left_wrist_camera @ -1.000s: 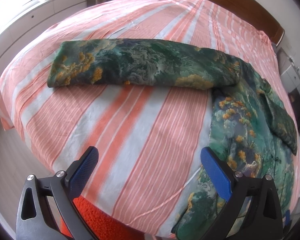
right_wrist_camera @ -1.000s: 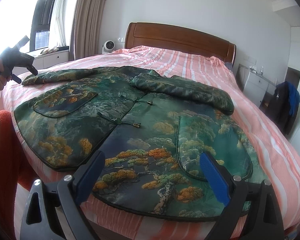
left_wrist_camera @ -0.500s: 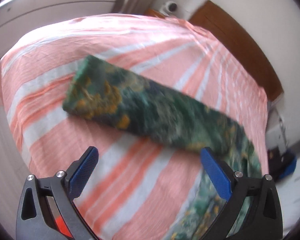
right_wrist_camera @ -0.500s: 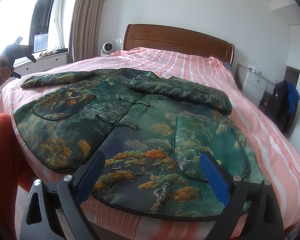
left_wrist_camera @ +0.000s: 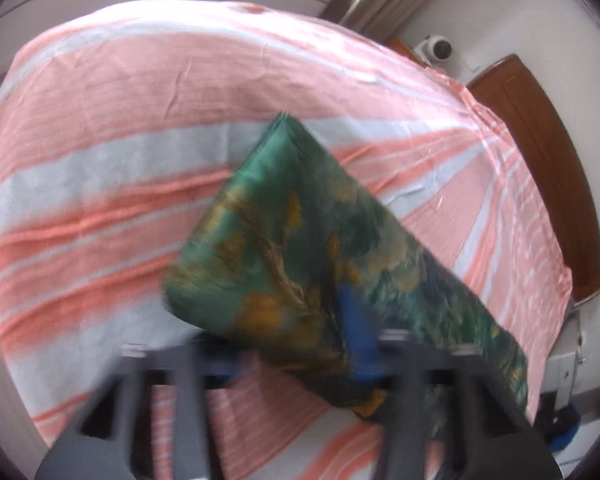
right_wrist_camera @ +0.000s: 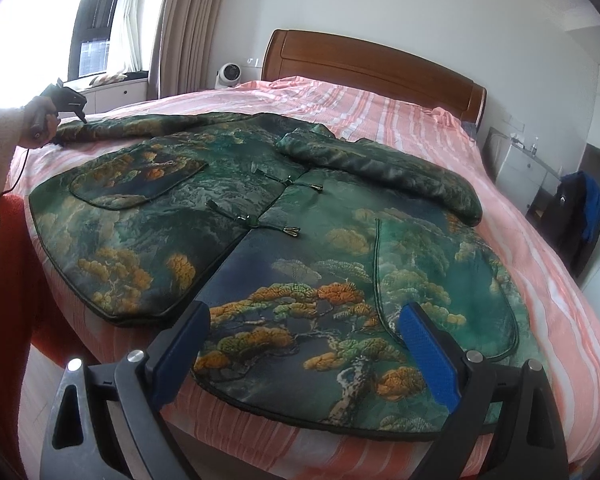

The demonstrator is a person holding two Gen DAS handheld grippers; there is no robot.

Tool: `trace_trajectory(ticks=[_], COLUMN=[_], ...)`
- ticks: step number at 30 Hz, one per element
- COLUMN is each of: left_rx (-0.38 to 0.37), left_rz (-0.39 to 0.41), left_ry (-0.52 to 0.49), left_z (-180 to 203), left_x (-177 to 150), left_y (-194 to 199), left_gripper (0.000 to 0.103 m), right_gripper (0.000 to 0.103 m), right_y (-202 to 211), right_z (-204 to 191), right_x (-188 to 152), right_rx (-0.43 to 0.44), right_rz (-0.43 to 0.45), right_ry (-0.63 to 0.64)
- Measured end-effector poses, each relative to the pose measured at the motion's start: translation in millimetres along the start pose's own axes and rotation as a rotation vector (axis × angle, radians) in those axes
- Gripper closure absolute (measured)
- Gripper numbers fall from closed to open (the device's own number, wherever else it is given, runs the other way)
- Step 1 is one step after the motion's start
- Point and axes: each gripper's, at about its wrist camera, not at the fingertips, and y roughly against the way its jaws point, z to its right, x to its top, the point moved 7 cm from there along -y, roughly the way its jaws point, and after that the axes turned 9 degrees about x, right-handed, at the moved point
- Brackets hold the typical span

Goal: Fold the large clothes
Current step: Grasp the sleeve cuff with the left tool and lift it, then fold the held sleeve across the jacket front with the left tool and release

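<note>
A large green jacket [right_wrist_camera: 284, 216] with a pine-and-cloud print lies spread flat, front up, on the bed. Its right sleeve [right_wrist_camera: 384, 168] is folded across the chest. Its left sleeve [left_wrist_camera: 312, 240] stretches out to the side. My left gripper [left_wrist_camera: 300, 332] is at that sleeve's cuff with its jaws closing and the cuff fabric between them; one blue pad [left_wrist_camera: 356, 336] presses on the cloth, though the view is blurred. In the right wrist view a hand holds that left gripper [right_wrist_camera: 66, 100] at the sleeve's end. My right gripper [right_wrist_camera: 304, 316] hovers open over the jacket's hem, holding nothing.
The bed carries a pink-and-white striped sheet [left_wrist_camera: 140, 128] and a wooden headboard [right_wrist_camera: 372, 64]. A small white fan [right_wrist_camera: 230, 74] stands by the curtain. A white dresser [right_wrist_camera: 524, 164] and a chair with dark clothes [right_wrist_camera: 576, 208] stand to the right. An orange sleeve [right_wrist_camera: 4, 280] is at the left edge.
The left gripper has swung towards the sleeve's cuff, rolled, and gone from wide open to closed on the cuff. The right gripper has hardly moved.
</note>
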Motion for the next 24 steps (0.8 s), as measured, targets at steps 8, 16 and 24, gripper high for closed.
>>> trace_trajectory(ticks=[8,16,24], left_rx=[-0.140,-0.480,-0.289], left_rz=[0.313,0.364,0.012], left_ry=[-0.500,-1.064,-1.506], left_z=[173.5,392.3,434.7], left_x=[-12.6,-213.7,-420.9], left_y=[146.7,266.5,141.4], left_gripper=[0.094,0.094,0.044], right_gripper=[0.008,0.008,0.008], right_y=[-1.6,9.5,22.4], right_z=[3.1,6.2,14.7], right_x=[1.7,5.4,4.1], right_rx=[0.023,0.037,0.035], right_rz=[0.020,0.066,0.091], right_ry=[-0.026,-0.046,-0.071])
